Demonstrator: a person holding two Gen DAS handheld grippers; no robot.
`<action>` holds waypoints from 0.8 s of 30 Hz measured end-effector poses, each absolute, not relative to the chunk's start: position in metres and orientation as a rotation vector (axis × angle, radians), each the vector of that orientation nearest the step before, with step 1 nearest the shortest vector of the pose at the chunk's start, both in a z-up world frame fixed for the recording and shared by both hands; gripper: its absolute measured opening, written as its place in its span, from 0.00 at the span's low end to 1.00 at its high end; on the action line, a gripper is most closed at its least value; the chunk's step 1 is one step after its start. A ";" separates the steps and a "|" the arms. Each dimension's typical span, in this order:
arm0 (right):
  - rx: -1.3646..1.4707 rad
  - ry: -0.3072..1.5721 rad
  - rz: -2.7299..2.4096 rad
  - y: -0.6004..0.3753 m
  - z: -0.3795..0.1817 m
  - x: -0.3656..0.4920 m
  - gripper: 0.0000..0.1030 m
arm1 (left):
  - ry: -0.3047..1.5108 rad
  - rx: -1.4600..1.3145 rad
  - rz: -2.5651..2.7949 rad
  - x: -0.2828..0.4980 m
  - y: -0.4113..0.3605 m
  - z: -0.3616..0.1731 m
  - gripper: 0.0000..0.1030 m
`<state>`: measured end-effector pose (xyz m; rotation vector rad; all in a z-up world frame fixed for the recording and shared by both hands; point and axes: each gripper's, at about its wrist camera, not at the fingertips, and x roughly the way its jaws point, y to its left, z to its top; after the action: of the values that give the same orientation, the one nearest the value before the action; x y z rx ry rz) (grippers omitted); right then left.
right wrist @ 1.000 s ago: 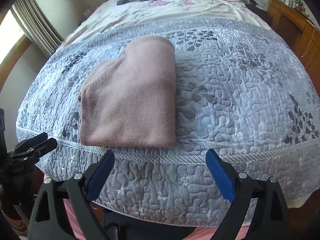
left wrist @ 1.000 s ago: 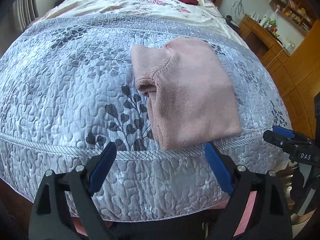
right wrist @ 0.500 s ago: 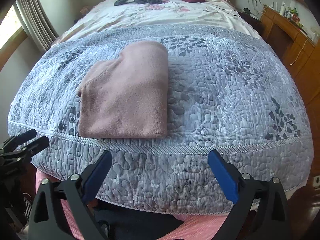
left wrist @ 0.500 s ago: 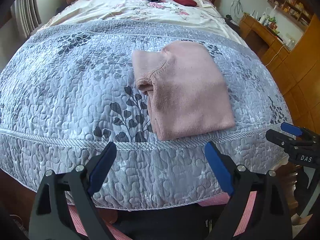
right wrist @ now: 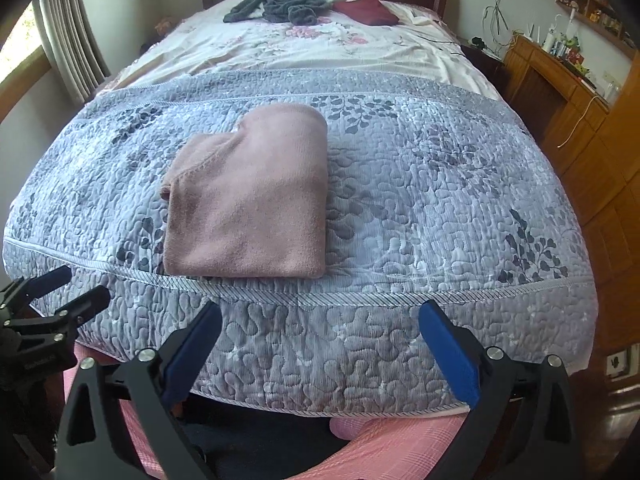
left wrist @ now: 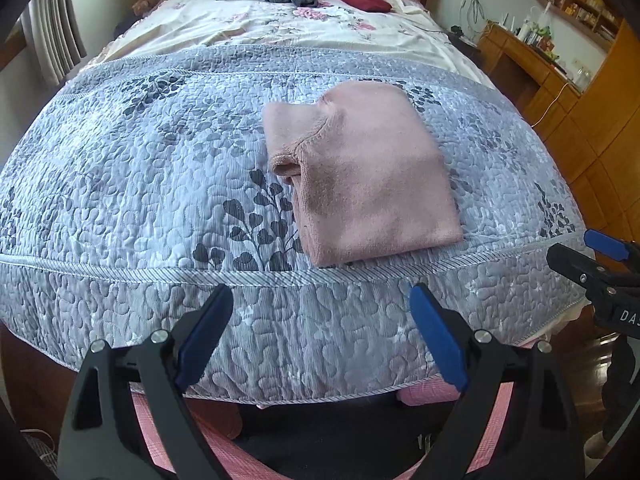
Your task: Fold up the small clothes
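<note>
Two grippers hang off the foot of the bed, both with jaws spread wide and holding nothing. The left gripper (left wrist: 320, 320) sits below the quilt's corded hem, and the right gripper (right wrist: 320, 336) is level with it further right; each shows at the margin of the other's view. The pink garment (left wrist: 364, 176) lies folded into a compact block on the grey quilt (left wrist: 120, 184), its near edge just inside the hem at the foot of the bed. Its right edge is a smooth fold, while its left side shows a stepped outline with a ribbed band, probably a cuff or neckline, though the lens distortion makes that hard to settle. Broad stretches of bare quilt lie to both sides of the garment, more on the right in the right wrist view. Beyond the quilt's far edge a floral sheet (right wrist: 304, 44) runs to the headboard, where a grey heap of clothes (right wrist: 280, 4) and a dark red item (right wrist: 368, 10) rest, well apart from the garment. Wooden cabinets (right wrist: 560, 92) line the right side of the bed.
</note>
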<state>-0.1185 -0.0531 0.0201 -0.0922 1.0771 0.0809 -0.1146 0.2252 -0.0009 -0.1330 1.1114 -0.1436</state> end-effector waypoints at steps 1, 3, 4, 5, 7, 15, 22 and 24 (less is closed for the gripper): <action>-0.094 1.074 0.084 -0.053 0.021 -0.118 0.96 | 1.110 -0.132 -0.144 -0.115 0.225 0.001 0.87; -0.089 1.068 0.090 -0.052 0.022 -0.119 0.96 | 1.103 -0.130 -0.143 -0.116 0.224 0.004 0.87; -0.088 1.065 0.093 -0.053 0.023 -0.119 0.96 | 1.100 -0.131 -0.144 -0.117 0.223 0.006 0.87; -0.086 1.064 0.094 -0.053 0.023 -0.118 0.96 | 1.097 -0.132 -0.146 -0.117 0.223 0.007 0.87; -0.082 1.064 0.093 -0.054 0.023 -0.117 0.96 | 1.091 -0.131 -0.148 -0.118 0.222 0.010 0.87; -0.043 1.078 0.097 -0.061 0.019 -0.113 0.96 | 1.083 -0.121 -0.146 -0.118 0.217 0.013 0.87; -0.055 1.059 0.078 -0.060 0.019 -0.115 0.96 | 1.097 -0.127 -0.147 -0.117 0.216 0.008 0.87; -0.057 1.063 0.075 -0.059 0.018 -0.115 0.96 | 1.095 -0.127 -0.146 -0.117 0.216 0.007 0.87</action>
<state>-0.1146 -0.0595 0.0183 -0.0572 1.0633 0.0752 -0.1170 0.2163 0.0075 -0.1272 1.0953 -0.1465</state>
